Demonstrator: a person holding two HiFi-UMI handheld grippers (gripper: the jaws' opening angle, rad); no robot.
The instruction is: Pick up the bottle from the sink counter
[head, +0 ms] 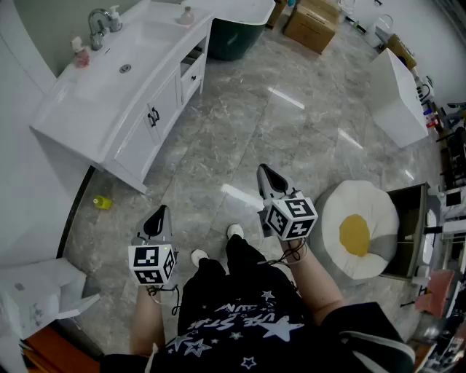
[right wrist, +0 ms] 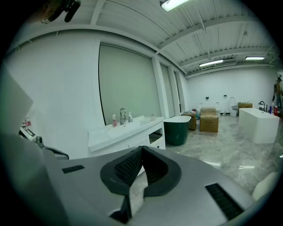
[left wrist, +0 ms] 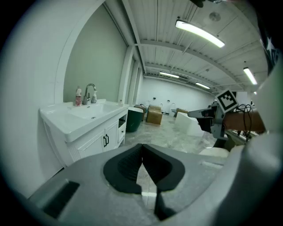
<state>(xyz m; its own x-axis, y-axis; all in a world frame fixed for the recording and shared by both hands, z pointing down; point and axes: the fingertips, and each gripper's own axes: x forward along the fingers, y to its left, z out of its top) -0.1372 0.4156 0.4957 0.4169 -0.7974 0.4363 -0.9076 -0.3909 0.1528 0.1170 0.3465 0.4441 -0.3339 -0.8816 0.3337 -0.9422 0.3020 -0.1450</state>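
The person's left gripper (head: 161, 211) and right gripper (head: 263, 171), grey with black pads, hover over the grey marble floor (head: 240, 124), each with its jaws pressed together on nothing. Farther off, the small pink bottle (head: 80, 54) stands on the white sink counter (head: 73, 102), just beside the chrome faucet (head: 97, 25) and well apart from both grippers.

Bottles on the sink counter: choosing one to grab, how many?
3: pink bottle left of the chrome tap, pale pump bottle right of it, small pinkish bottle at far end.
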